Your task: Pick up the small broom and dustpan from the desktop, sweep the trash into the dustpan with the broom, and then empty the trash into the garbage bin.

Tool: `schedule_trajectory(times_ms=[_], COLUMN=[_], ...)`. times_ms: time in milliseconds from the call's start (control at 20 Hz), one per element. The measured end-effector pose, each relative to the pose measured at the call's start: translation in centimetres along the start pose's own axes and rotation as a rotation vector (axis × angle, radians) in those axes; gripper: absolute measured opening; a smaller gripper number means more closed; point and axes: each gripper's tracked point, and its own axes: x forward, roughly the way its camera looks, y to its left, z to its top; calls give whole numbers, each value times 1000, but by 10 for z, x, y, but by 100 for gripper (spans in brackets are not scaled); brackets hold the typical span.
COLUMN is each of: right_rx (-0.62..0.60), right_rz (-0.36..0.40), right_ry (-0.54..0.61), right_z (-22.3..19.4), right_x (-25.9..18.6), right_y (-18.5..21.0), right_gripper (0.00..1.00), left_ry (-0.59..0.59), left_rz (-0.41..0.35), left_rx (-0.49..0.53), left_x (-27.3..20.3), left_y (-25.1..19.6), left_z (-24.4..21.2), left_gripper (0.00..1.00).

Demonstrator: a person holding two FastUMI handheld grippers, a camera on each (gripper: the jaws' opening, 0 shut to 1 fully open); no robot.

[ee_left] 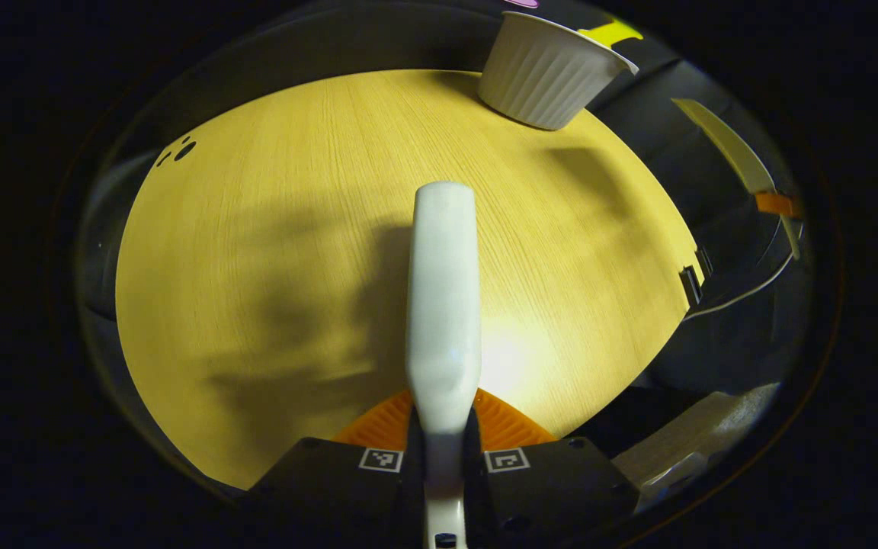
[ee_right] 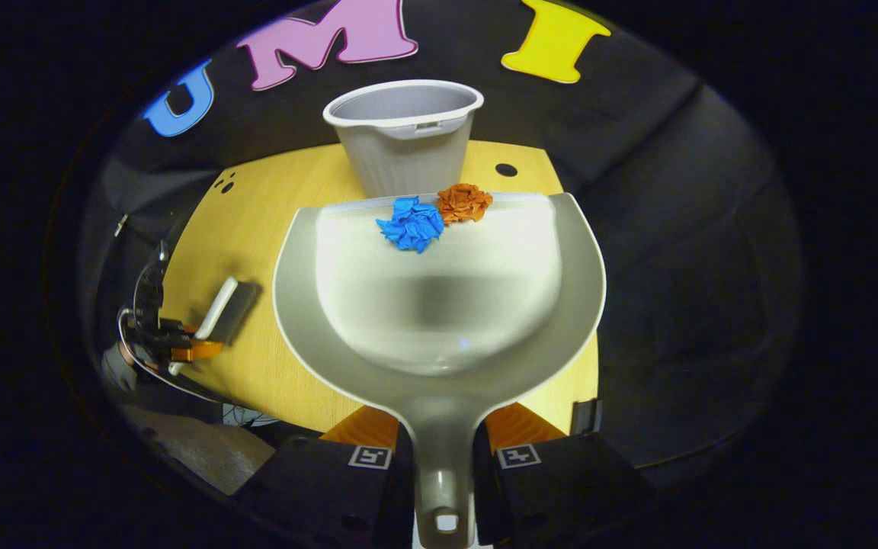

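My left gripper [ee_left: 443, 428] is shut on the small white broom [ee_left: 443, 305], which points forward over the yellow wooden desktop [ee_left: 256, 229]. In the right gripper view that broom [ee_right: 219, 306] and the left gripper [ee_right: 180, 347] hang at the desk's left edge. My right gripper [ee_right: 441, 436] is shut on the handle of the white dustpan [ee_right: 439, 320], held above the desk. A blue paper ball [ee_right: 412, 223] and an orange paper ball [ee_right: 464, 202] lie at the pan's front lip. The white ribbed garbage bin [ee_right: 405, 137] stands just beyond that lip, and at the desk's far edge in the left gripper view [ee_left: 546, 72].
Small round holes [ee_left: 180, 149] mark the desk's far left corner, and another hole [ee_right: 506, 169] lies right of the bin. The desk's right edge [ee_left: 687, 259] drops off to black cloth. A thin white cable [ee_left: 744, 293] runs along there.
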Motion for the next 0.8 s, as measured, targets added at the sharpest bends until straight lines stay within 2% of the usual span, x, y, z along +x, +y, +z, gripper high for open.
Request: schedule_trajectory(times_ms=[200,400,550,800], right_rx=[-15,-7,-56,-159], right_rz=[-47,-71,-127,-186], right_ry=[-57,-75,-51,36], right_z=[65,122,154,180], right_x=[-30,-28,-18,6], right_y=[-16,-23,-30,-24], right_gripper=[35,35,35,35], left_ry=[4,-3,-8,-9], left_rz=[-7,-8,-8,-17], left_rx=[-15,-3,-8,-34], left_x=[2,1,-1,-1], left_y=[5,13,15,19], left_z=[-14,-17,-23,-34], left_gripper=[25,25,25,25])
